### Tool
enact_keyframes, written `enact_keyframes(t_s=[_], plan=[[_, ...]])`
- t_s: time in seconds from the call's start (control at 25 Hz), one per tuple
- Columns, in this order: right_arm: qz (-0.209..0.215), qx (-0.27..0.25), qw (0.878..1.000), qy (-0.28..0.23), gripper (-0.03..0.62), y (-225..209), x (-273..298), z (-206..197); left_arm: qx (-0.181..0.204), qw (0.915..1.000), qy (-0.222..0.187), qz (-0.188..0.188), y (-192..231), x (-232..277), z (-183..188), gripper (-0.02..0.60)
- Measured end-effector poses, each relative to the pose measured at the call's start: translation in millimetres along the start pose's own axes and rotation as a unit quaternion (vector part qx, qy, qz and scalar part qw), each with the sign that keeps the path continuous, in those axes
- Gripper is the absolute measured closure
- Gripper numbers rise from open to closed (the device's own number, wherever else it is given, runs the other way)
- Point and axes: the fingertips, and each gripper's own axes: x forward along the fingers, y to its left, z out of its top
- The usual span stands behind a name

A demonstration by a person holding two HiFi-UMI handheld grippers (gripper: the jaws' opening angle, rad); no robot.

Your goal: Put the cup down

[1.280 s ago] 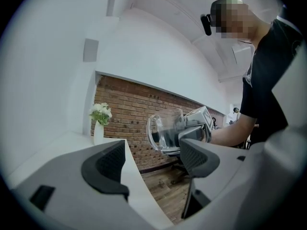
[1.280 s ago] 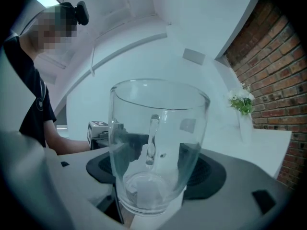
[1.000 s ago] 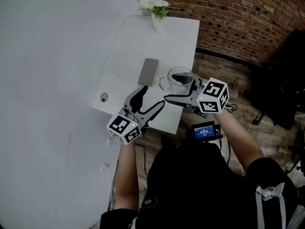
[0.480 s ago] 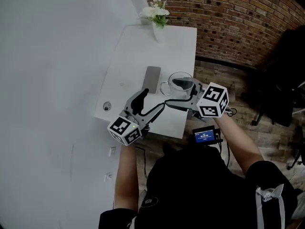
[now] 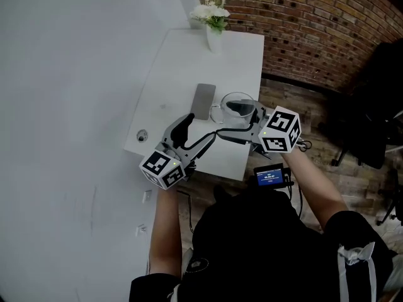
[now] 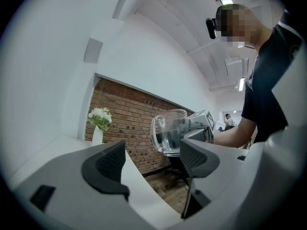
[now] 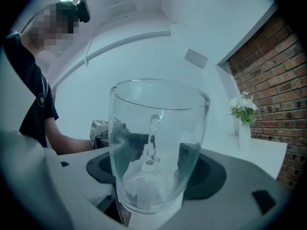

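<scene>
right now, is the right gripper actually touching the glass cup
Touching. The right gripper has the glass cup between its jaws: in the right gripper view both dark pads press against the sides of the glass.

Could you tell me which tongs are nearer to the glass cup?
Right. The right tongs grip the cup between their jaws; the left tongs are open and empty, off to its left, not touching.
</scene>
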Motion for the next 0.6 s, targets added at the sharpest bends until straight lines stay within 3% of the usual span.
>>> enact_keyframes(t_s=[0.36,0.6], plan=[[0.014,0.009,1.000,0.004,0.224,-7,7,-3,0.001,1.0000,0.004,0.005,8,1,-3,0.222],[0.024,0.014,1.000,0.009,0.224,-15,12,-8,0.001,0.9993,0.001,0.037,15,-6,-1,0.222]])
